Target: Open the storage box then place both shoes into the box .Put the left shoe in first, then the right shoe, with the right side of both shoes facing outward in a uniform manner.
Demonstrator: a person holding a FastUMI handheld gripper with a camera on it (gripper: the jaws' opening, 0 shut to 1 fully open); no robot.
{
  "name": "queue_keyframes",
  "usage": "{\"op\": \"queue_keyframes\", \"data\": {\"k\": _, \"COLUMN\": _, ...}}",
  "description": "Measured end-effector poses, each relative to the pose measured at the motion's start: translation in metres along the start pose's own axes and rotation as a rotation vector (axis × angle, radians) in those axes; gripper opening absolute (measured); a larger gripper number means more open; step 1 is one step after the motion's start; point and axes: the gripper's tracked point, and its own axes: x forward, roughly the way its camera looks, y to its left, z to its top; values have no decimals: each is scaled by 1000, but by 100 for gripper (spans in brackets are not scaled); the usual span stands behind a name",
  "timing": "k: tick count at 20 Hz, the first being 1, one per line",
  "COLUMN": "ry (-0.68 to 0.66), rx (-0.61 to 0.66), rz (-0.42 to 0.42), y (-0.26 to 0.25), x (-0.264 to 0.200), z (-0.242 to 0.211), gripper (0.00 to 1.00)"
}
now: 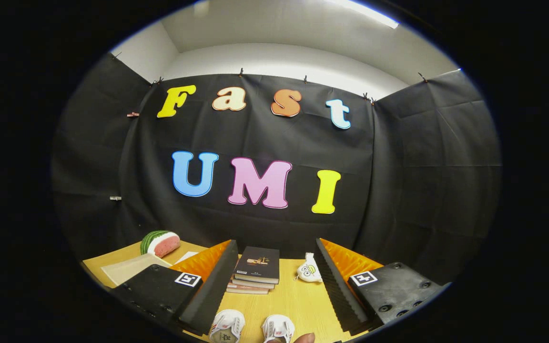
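the gripper (274,290) is held level and high, looking along the wooden table (298,300) toward the booth wall, with its 2 fingers spread wide and nothing between them. the left finger (212,290) and right finger (339,290) frame the middle of the table, so the spread looks like a ready stance rather than a grasp.

the task's 2 shoes sit low and close, just under the fingers' near ends: a white shoe (227,326) with a red trim beside the left finger and a second white shoe (278,327) a little apart from it toward the right finger. they stand side by side as a pair, toes toward the wall, which probably makes it easy to pick them 1 at a time. a fingertip (303,338) of a person shows just beside the second shoe; i cannot tell if it touches it.

beyond the shoes, between the fingers, lies a stack of books (256,269) with a dark cover on top. just ahead of the right finger is a small white plush toy (309,270) with a cartoon face. beyond the left finger rests a watermelon slice (160,243), with a pale flat sheet (129,269) near it.

i cannot pick out the storage box from here, so by my judgement the task is at its start: the box is to be found and opened before the left shoe goes in.
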Motion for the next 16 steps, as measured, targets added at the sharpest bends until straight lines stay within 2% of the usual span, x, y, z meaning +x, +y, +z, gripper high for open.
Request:
{"op": "queue_keyframes", "data": {"k": 11, "ry": 28, "rx": 111, "rz": 3, "y": 7, "x": 32, "z": -18, "gripper": 97}}
{"op": "queue_keyframes", "data": {"k": 14, "ry": 69, "rx": 140, "rz": 101, "y": 32, "x": 33, "z": -28, "gripper": 98}}
{"op": "queue_keyframes", "data": {"k": 16, "ry": 146, "rx": 210, "rz": 248, "y": 66, "x": 31, "z": -40, "gripper": 100}}
